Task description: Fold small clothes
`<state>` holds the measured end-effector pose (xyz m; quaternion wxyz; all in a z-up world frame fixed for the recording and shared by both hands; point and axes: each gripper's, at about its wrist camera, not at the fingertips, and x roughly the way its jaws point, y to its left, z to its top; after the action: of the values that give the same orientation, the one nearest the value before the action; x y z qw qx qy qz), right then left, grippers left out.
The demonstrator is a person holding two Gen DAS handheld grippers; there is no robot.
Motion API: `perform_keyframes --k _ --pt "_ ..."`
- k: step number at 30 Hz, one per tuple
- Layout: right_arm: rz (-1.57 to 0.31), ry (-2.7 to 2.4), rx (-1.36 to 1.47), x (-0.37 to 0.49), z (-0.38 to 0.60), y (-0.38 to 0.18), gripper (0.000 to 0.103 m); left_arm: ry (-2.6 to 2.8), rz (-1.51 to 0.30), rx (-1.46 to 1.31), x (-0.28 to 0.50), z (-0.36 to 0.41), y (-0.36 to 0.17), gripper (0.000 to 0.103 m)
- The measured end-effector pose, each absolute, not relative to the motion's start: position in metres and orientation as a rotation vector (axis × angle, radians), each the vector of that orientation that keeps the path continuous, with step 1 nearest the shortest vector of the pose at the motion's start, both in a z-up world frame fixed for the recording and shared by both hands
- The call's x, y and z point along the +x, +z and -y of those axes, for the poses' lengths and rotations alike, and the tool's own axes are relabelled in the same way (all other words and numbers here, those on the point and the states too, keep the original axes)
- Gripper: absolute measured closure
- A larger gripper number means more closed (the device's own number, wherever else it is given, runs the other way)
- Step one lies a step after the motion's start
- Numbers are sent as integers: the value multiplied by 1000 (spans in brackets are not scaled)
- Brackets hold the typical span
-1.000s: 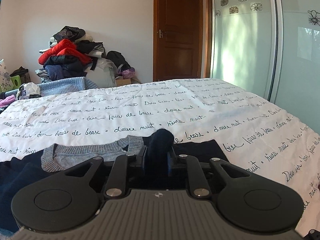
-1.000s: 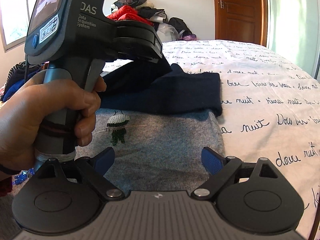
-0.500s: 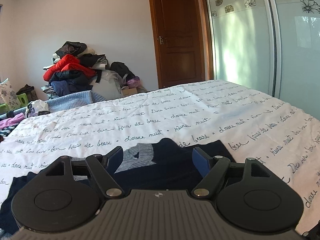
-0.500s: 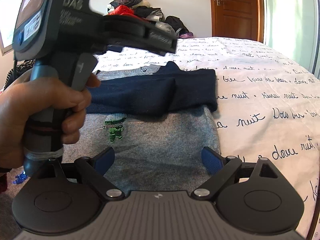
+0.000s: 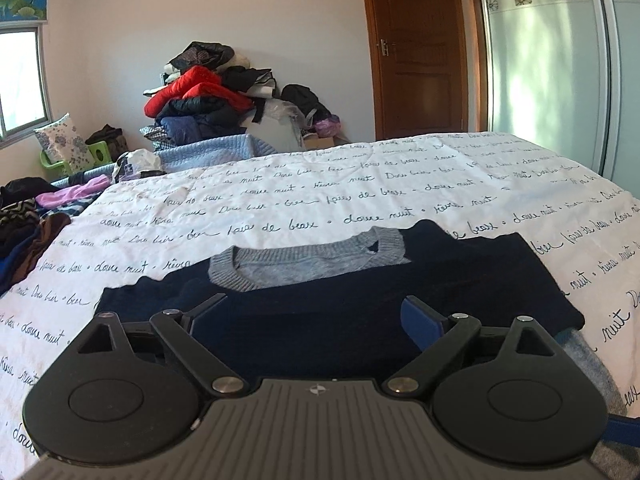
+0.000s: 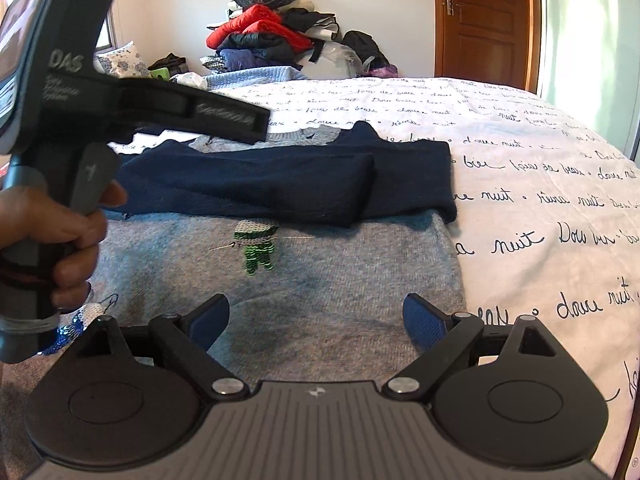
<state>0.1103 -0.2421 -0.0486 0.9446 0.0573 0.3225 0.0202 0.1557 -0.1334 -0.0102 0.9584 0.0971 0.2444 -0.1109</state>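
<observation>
A small grey sweater [image 6: 320,280] with navy sleeves [image 6: 280,184] and a green stitched figure [image 6: 258,246] lies flat on the bed. Both sleeves are folded across its chest below the grey collar [image 5: 304,260]. My left gripper [image 5: 316,316] is open and empty, just above the folded navy sleeves [image 5: 340,312]. It also shows in the right wrist view as a black handle in a hand [image 6: 80,152]. My right gripper [image 6: 316,316] is open and empty over the sweater's grey lower part.
The bed cover [image 5: 280,200] is white with black script. A pile of clothes [image 5: 208,96] stands at the far end by the wall. More clothes [image 5: 32,224] lie at the bed's left. A wooden door [image 5: 420,52] and wardrobe panels [image 5: 552,72] are at the right.
My left gripper let go of the navy sleeve, opened, and drew back and up. The sleeve now lies folded across the sweater. My right gripper stayed open and hardly moved.
</observation>
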Motion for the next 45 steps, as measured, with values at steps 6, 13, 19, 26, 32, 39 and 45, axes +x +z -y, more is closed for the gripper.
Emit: perform_keyframes --k 6,13,19,26,32,39,45 --pt "-654 42 106 101 238 -45 8 -182 -521 166 143 105 -10 12" --pt "-645 39 103 87 237 -40 8 -132 -525 160 119 80 -9 11" --pt "-636 47 102 73 235 -34 8 -95 -558 124 97 62 -9 10" --pt "-635 60 102 54 231 -31 8 -93 -608 76 76 43 -11 10" --pt "-639 73 91 40 225 -32 8 -77 -627 69 58 28 -12 10" --pt "-650 95 99 29 222 -34 8 -80 -617 84 25 13 -8 10" --pt "-661 106 121 24 221 -35 8 -76 -605 128 -6 -2 -8 9"
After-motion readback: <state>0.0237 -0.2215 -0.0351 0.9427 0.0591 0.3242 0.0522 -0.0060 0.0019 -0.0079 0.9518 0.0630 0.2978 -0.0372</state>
